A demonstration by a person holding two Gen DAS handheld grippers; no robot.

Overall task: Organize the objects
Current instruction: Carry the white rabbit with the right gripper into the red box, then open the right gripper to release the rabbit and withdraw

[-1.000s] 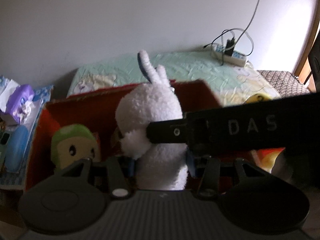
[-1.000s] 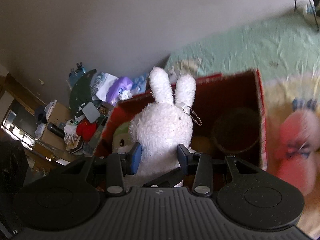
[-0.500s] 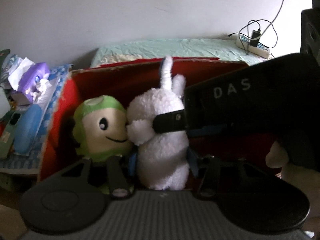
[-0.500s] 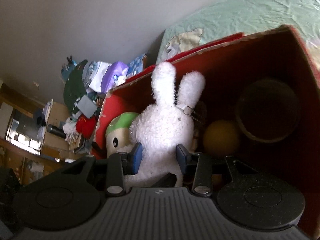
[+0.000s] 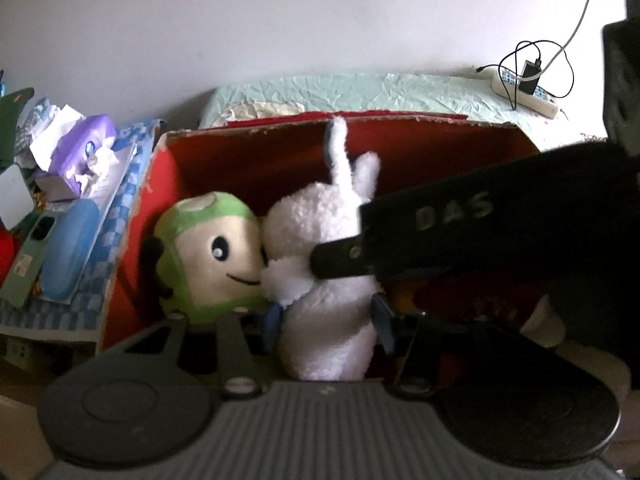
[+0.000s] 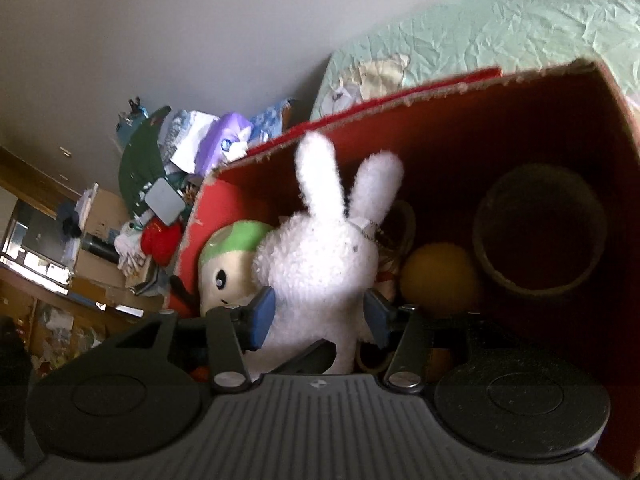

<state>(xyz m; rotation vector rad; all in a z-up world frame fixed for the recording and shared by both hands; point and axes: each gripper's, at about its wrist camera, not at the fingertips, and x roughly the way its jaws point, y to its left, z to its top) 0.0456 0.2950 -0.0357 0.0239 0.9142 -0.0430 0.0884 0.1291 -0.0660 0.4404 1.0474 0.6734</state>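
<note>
So since a second ago the white plush rabbit (image 6: 320, 256) is being lowered from above the rim down into the red cardboard box (image 6: 460, 120), and it's now being parked right up against the green-capped plush (image 5: 208, 248), touching it. The rabbit is being kept upright, long axis running ears-up, straight ahead of both sets of jaws and right between them. The left gripper (image 5: 326, 322) is being kept pinched on the lower body, pads sinking into the fluff. The right gripper (image 6: 320, 314) has just been opening: its blue pads are being drawn off the rabbit's sides, a sliver of gap is showing at the left pad, the rabbit is sitting between them and is probably no longer being squeezed there. In the left wrist view, the right tool's black finger is being seen crossing the rabbit's middle. Both tools are about equally near, but only the left is being relied on, so letting go there looks like what's left. The rabbit's all soft shaggy fleece, squashy. Beside it a smooth orange ball (image 6: 438, 276) and a stiff round container (image 6: 540, 228) are being stored deeper in the box, on the wrinkly pale green bedspread (image 6: 520, 28).
</note>
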